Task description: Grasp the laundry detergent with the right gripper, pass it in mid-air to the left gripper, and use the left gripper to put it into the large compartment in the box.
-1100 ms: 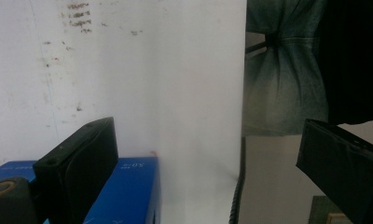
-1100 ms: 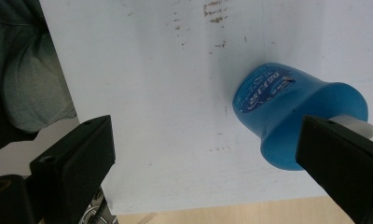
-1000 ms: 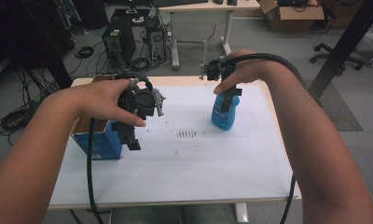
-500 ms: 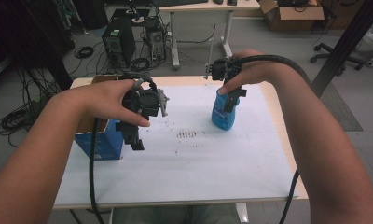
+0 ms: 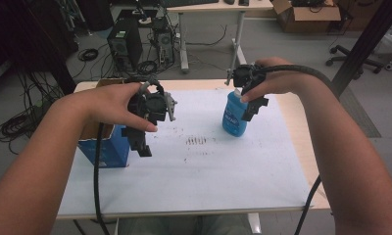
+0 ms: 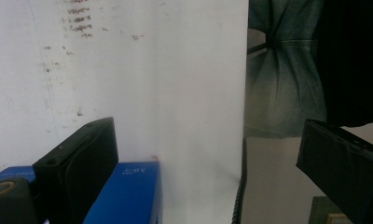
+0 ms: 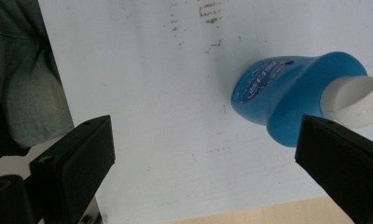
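A blue bottle [image 5: 234,117] with a white cap stands upright on the white table sheet [image 5: 199,166], right of the middle. My right gripper [image 5: 253,106] hovers just above and beside its top, jaws open. From above in the right gripper view, the blue bottle [image 7: 287,93] lies off to the right of the open right gripper [image 7: 205,135], not between the jaws. A blue open-topped box [image 5: 105,149] stands at the table's left edge. My left gripper [image 5: 139,143] points down at the box's right side, open, and the box's blue top edge [image 6: 128,193] sits beside its left jaw.
Dark smudges [image 5: 196,141] mark the sheet's middle. The table's near edge [image 6: 245,93] runs close to the left gripper, with the person's lap beyond it. Computer towers [image 5: 123,41], cables and another desk stand on the floor behind the table.
Both hands have shifted only slightly; the right gripper drifted a little to the right over the bottle. The bottle and the box have not moved.
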{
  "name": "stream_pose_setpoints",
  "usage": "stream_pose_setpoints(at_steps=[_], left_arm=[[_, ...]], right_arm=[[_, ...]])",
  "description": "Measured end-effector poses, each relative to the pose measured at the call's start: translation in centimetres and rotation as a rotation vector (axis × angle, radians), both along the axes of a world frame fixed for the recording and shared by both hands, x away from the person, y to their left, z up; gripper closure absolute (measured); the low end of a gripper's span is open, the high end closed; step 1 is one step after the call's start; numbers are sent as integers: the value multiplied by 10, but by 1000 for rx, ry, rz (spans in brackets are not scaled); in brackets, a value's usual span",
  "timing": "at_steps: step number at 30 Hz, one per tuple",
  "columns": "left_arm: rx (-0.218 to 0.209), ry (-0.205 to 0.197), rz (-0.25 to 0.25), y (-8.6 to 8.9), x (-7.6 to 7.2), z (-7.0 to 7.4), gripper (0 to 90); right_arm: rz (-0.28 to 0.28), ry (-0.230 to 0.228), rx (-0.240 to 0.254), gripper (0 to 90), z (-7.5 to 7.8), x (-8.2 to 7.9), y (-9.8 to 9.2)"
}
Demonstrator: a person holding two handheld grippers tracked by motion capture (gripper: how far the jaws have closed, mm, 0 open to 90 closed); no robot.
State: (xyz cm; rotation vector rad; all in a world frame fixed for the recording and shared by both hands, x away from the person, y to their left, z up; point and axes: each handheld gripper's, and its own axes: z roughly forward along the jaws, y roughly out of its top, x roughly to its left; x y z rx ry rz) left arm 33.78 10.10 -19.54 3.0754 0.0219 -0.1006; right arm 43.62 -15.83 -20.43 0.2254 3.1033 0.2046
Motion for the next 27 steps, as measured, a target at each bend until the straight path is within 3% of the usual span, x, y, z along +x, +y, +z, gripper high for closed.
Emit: stream_pose_setpoints(at_steps=[7, 12, 17, 27], left_arm=[[-18, -1, 2, -1, 1, -1, 54], [-13, 3, 8, -2, 1, -1, 54], [-6, 5, 5, -2, 2, -2, 54], [-8, 7, 6, -3, 4, -3, 54]], right_arm=[[-33, -9, 37, 46, -5, -1, -17], [-58, -11, 97, 46, -14, -1, -34], [-79, -12, 121, 46, -23, -1, -45], [-126, -53, 213, 41, -40, 1, -65]])
